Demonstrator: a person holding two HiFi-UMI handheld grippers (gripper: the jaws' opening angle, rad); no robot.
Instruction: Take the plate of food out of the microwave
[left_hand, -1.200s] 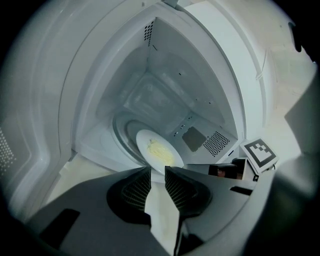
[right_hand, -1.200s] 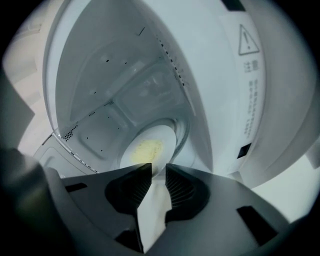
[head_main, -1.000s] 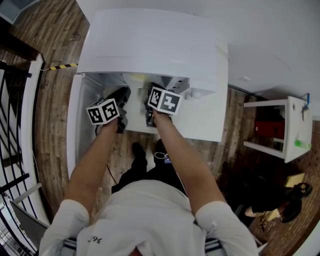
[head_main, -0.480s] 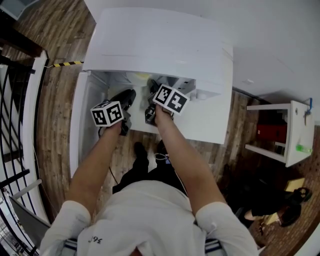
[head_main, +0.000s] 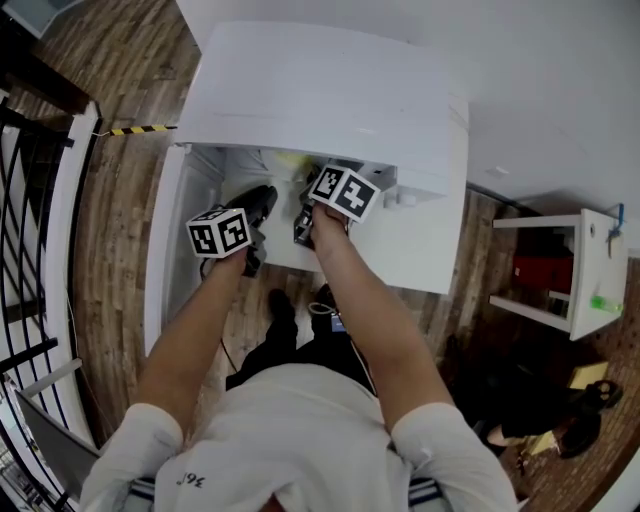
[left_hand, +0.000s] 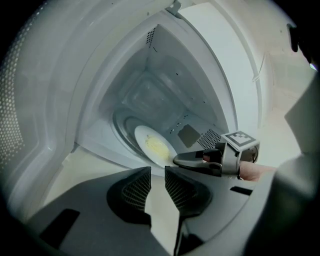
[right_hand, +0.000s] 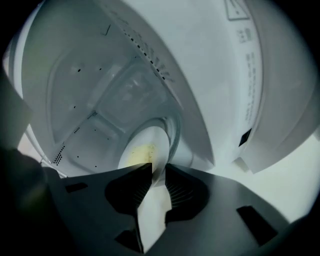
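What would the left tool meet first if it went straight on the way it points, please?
Probably the near rim of the plate inside the microwave, though depth is unclear.

A plate of food on the microwave turntable

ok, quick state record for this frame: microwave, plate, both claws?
microwave: door open
plate: white, inside on the turntable, not yet out
food: yellow, on the plate
right claw: inside the cavity; plate rim between its jaws, which have just been closing and look clamped on it
left claw: at the opening, jaws slightly apart, nothing between them
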